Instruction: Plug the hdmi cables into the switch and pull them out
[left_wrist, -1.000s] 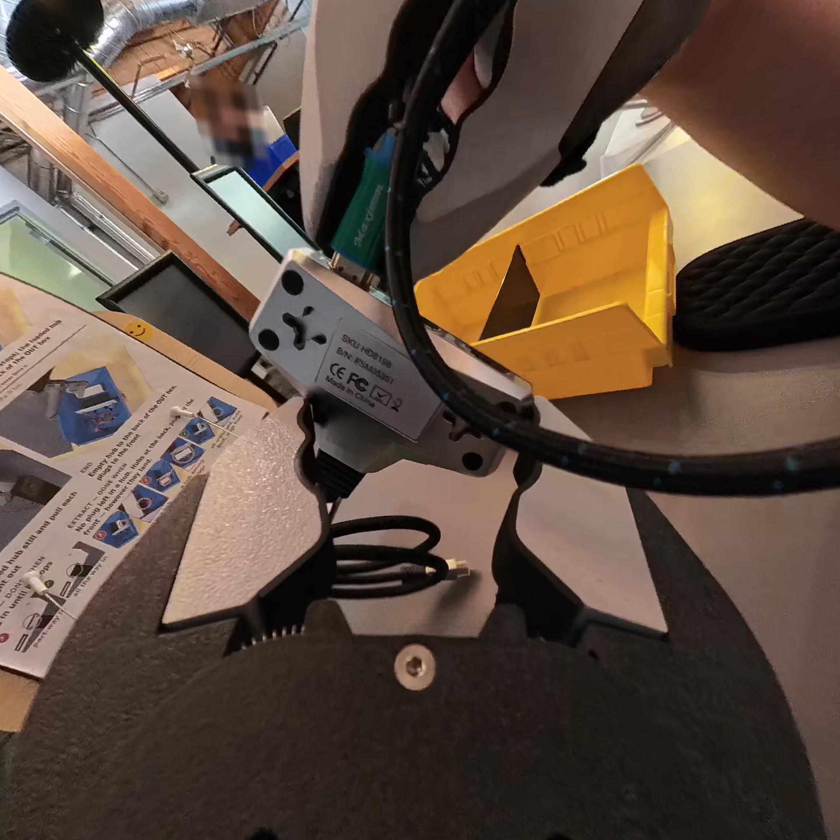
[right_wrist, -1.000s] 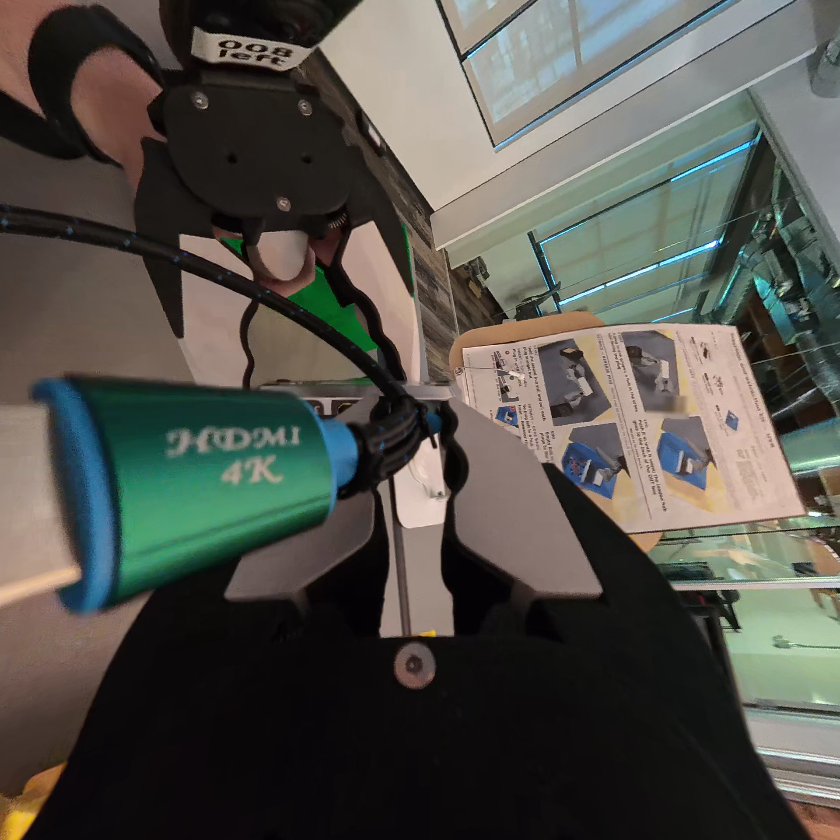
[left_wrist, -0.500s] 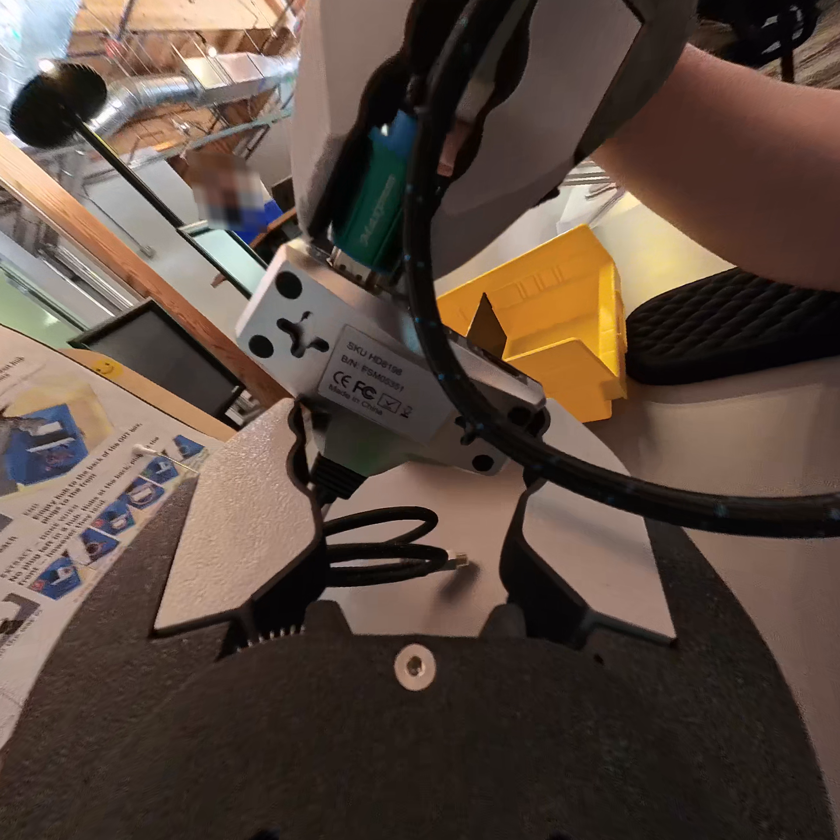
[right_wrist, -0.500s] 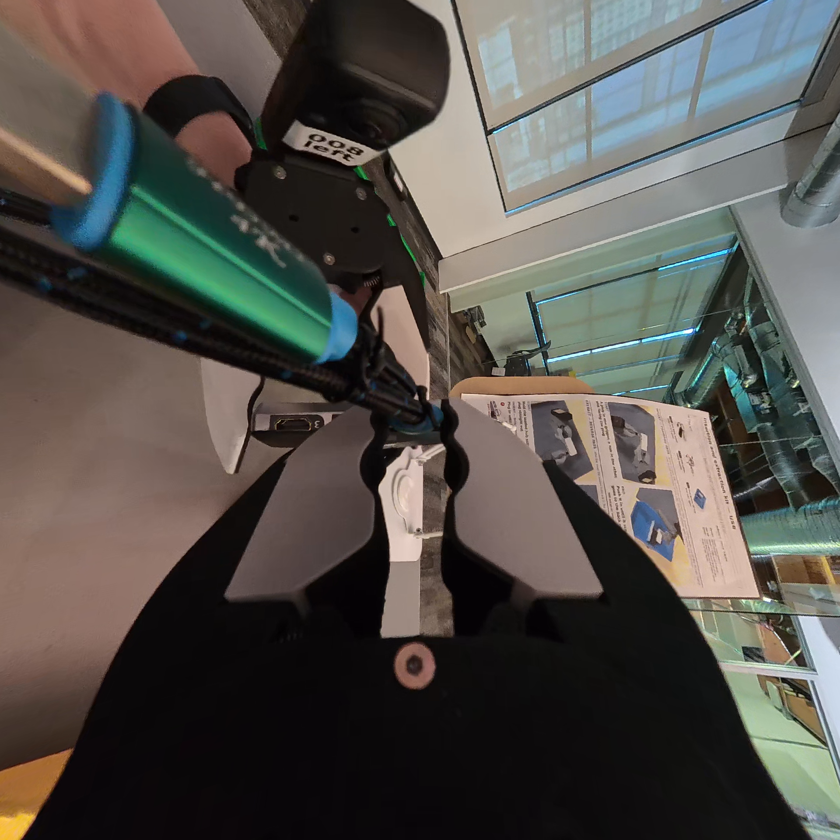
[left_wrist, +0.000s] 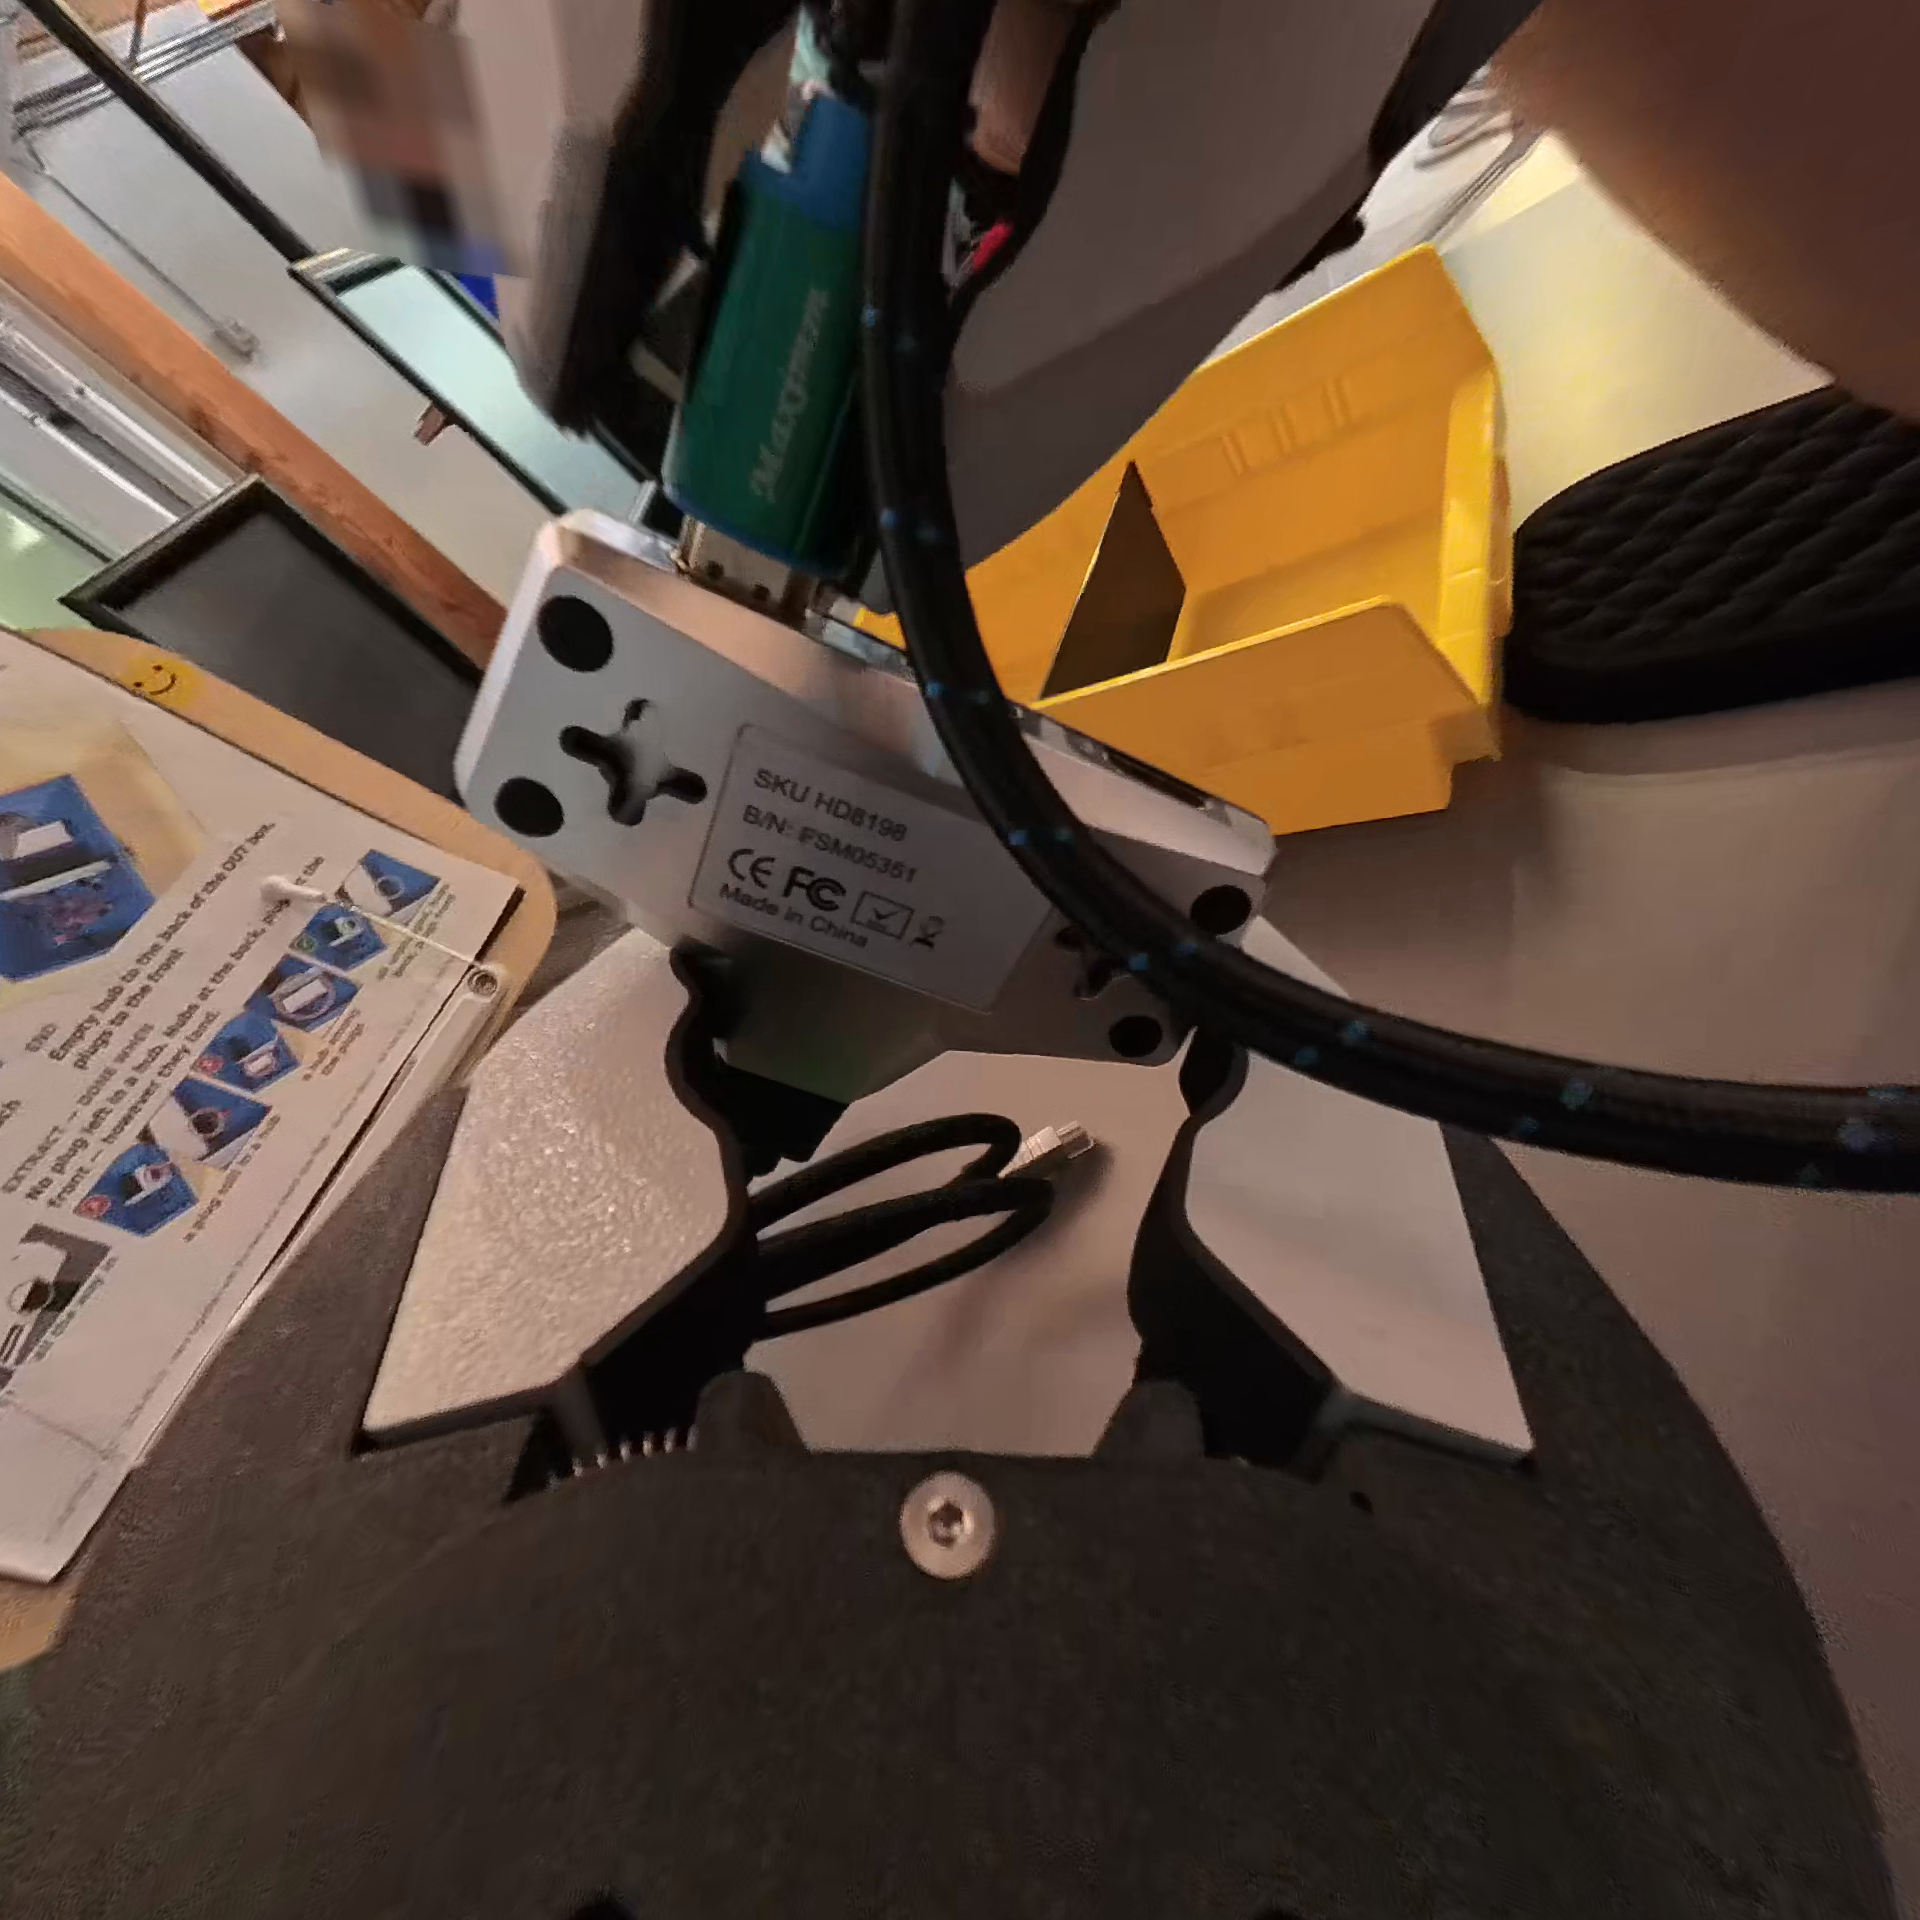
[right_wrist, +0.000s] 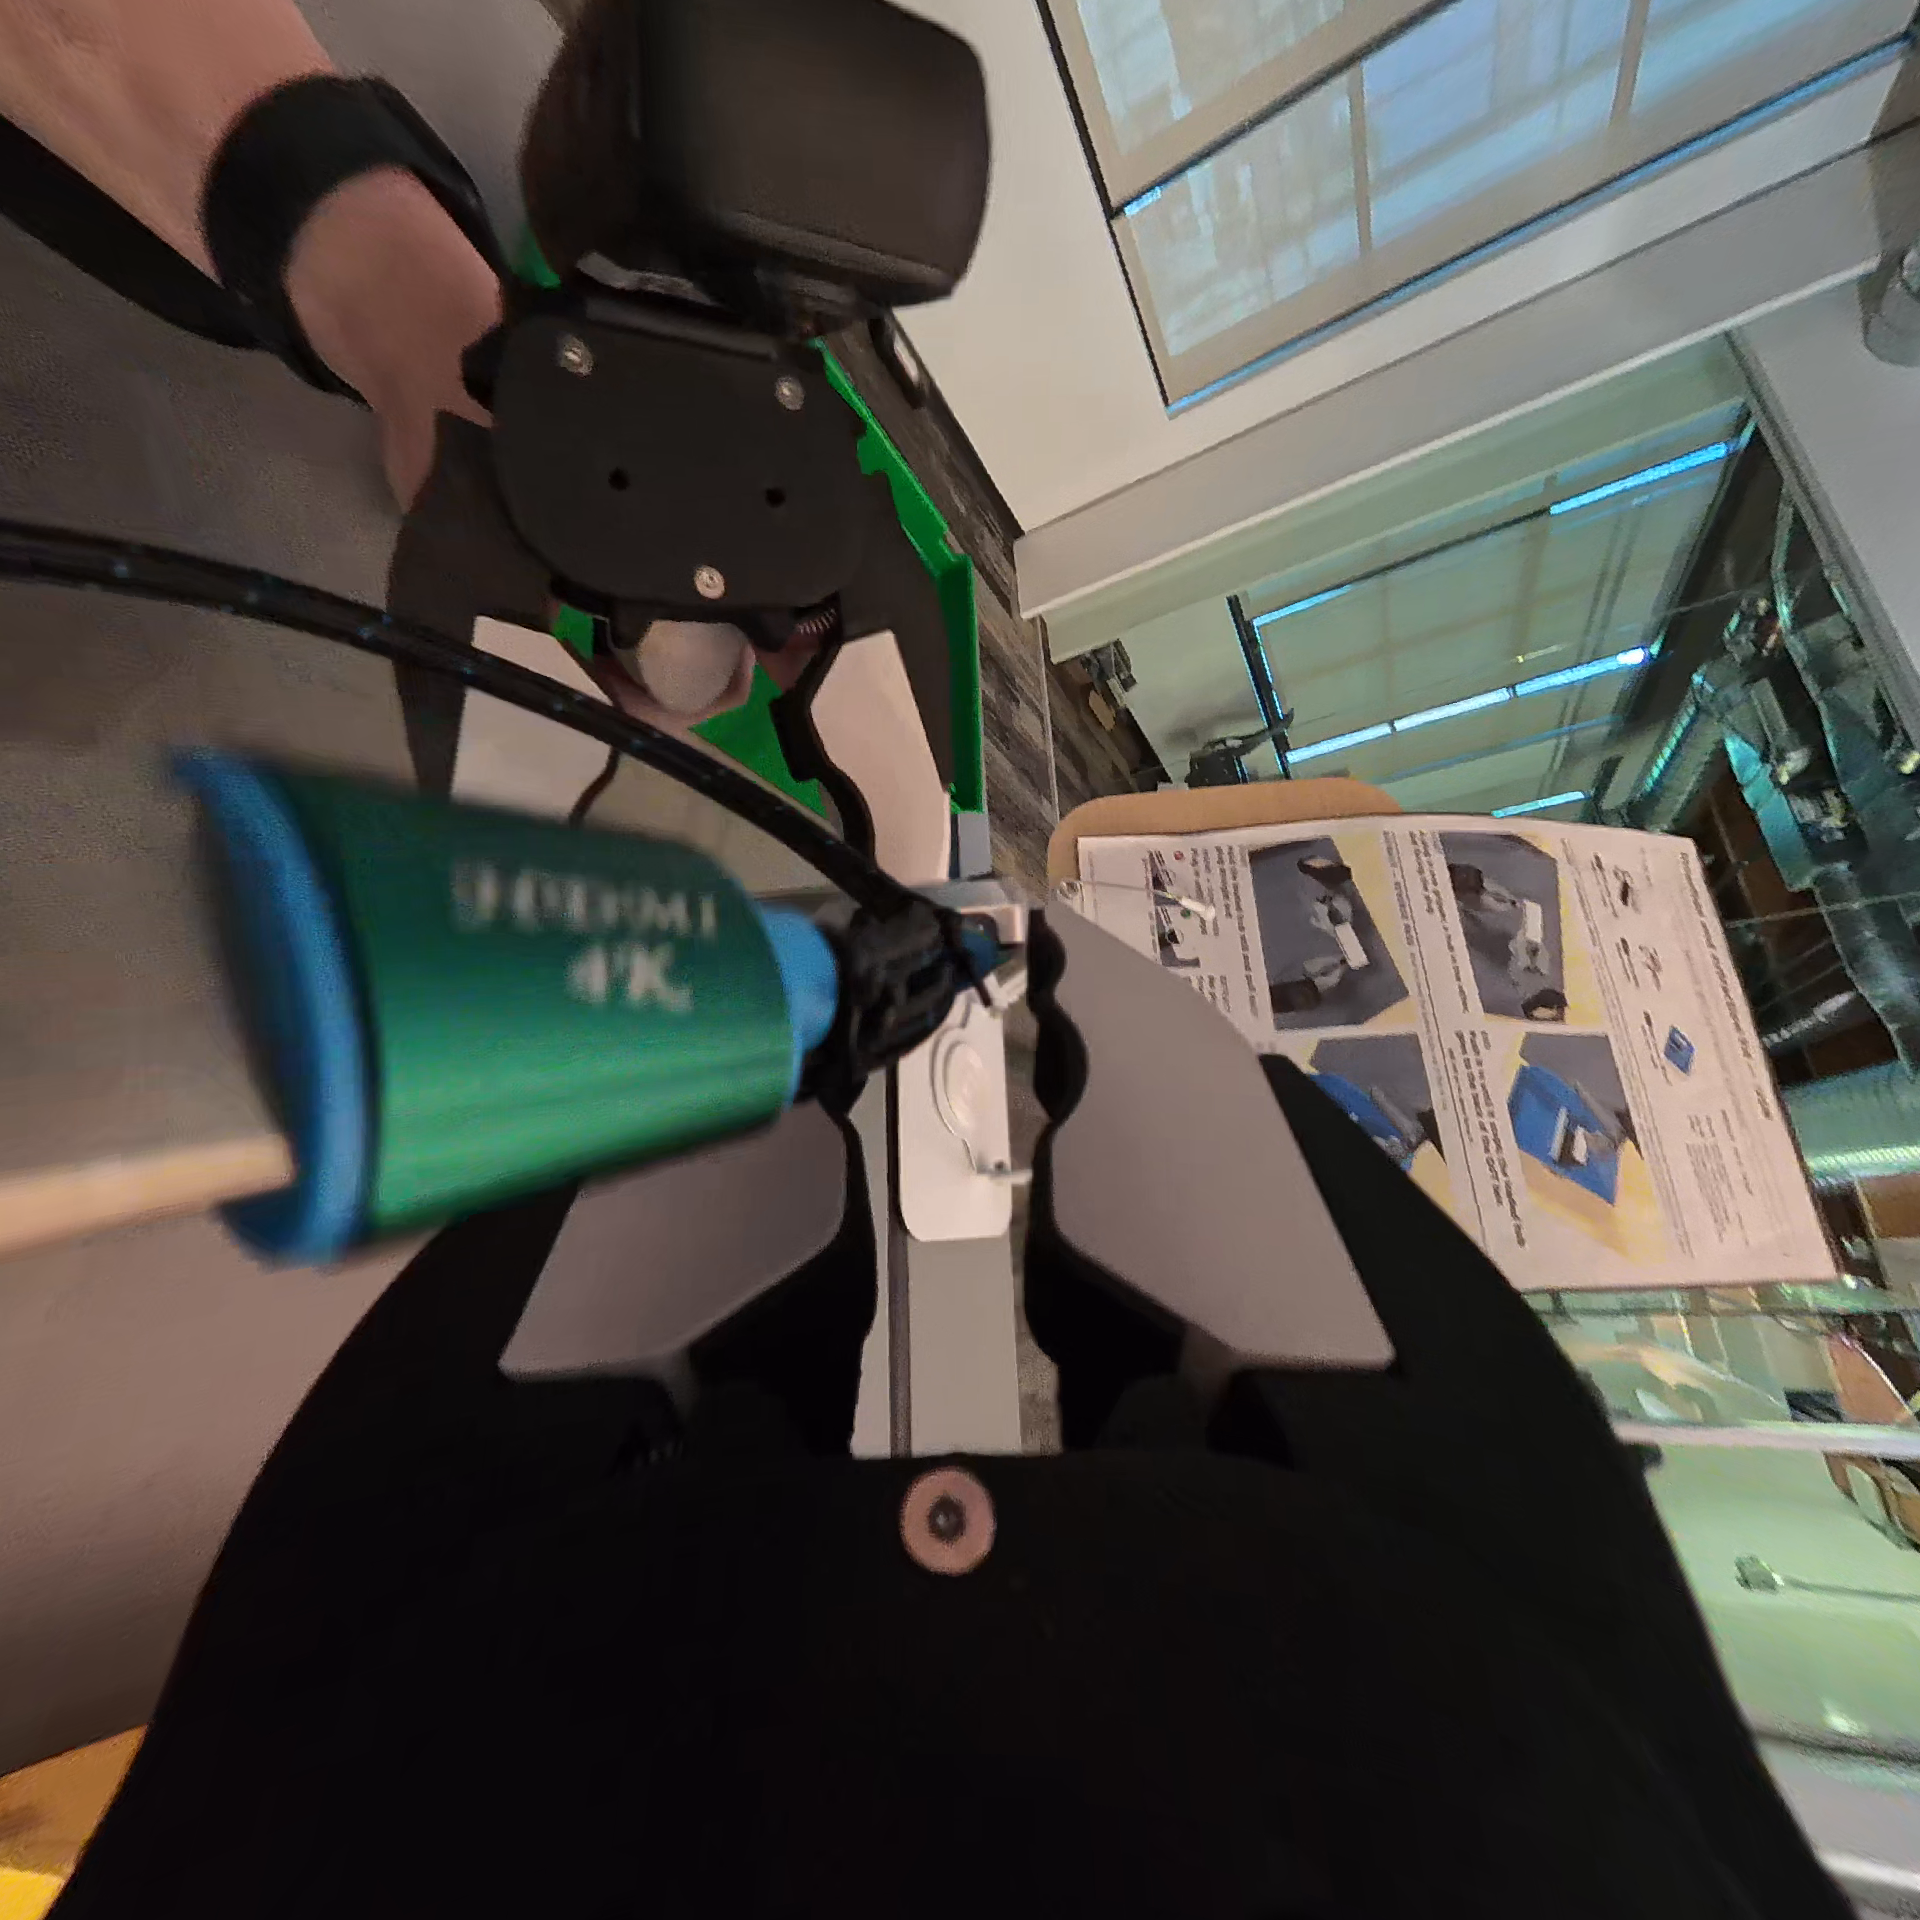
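plug (left_wrist: 767, 374) in switch (left_wrist: 831, 862), bin (left_wrist: 1299, 613) behind

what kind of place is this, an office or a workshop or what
Probably a lab or workshop space in an office-type building. An illustrated instruction sheet lies on a board beside the work table, a yellow parts bin sits on the table, and the right wrist view shows large interior windows and exposed ducting.

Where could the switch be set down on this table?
Bare grey table lies right of the left gripper, bordered by the braided cable and black mat. Crowded elsewhere: instruction sheet at left, thin coiled cable below the switch, yellow bin behind.
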